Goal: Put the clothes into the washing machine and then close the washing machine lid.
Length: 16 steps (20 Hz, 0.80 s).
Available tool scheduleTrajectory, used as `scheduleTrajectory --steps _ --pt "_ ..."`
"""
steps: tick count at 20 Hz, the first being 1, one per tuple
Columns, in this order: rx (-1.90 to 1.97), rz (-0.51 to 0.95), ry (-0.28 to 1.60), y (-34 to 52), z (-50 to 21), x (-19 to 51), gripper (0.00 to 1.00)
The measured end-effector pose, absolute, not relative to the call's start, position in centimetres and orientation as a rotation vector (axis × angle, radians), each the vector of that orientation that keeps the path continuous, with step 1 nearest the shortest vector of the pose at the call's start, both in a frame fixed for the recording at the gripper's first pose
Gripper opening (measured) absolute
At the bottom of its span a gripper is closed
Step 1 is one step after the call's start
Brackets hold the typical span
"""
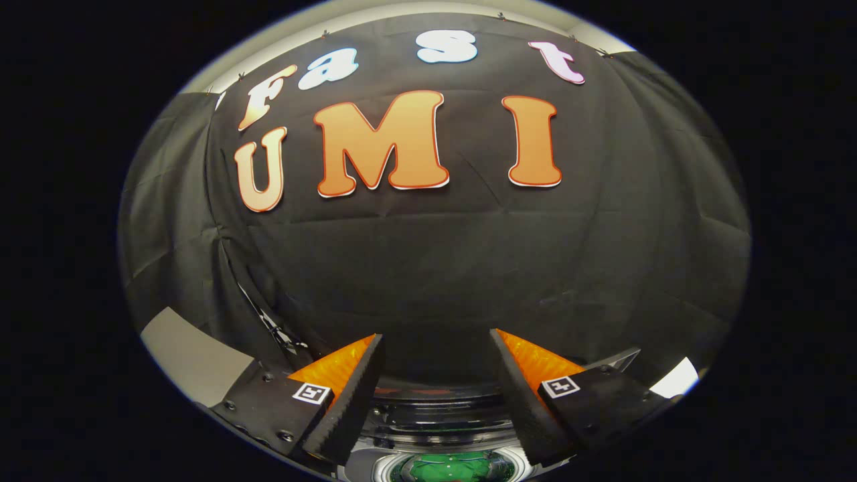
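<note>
One green garment [462,468], glimpsed low between the two fingers, lying inside the round drum of the washing machine [442,408]. Drum opening directly below and just ahead of the gripper [436,348]; no clear long axis to the crumpled cloth. Fingers spread wide apart, grasping nothing, orange-backed with dark ridged pads [355,395]. Lid presumably raised behind the opening, seen as a dark glossy band beyond the fingertips; hard to tell exactly. Likely remaining step: closing the lid. Pale surface [194,358] off to one side; nothing standing between fingers and opening.
</note>
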State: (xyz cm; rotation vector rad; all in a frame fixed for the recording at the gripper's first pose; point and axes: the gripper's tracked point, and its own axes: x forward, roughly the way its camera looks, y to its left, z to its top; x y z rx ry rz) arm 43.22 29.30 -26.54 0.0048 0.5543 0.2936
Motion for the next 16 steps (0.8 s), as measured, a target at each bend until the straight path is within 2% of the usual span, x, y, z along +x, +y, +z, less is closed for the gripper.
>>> scheduleTrajectory --steps 7,16 --pt "-0.041 0.249 0.642 29.0 -30.9 45.3 0.99" --pt "-0.02 0.243 0.572 28.6 -29.8 44.1 0.99"
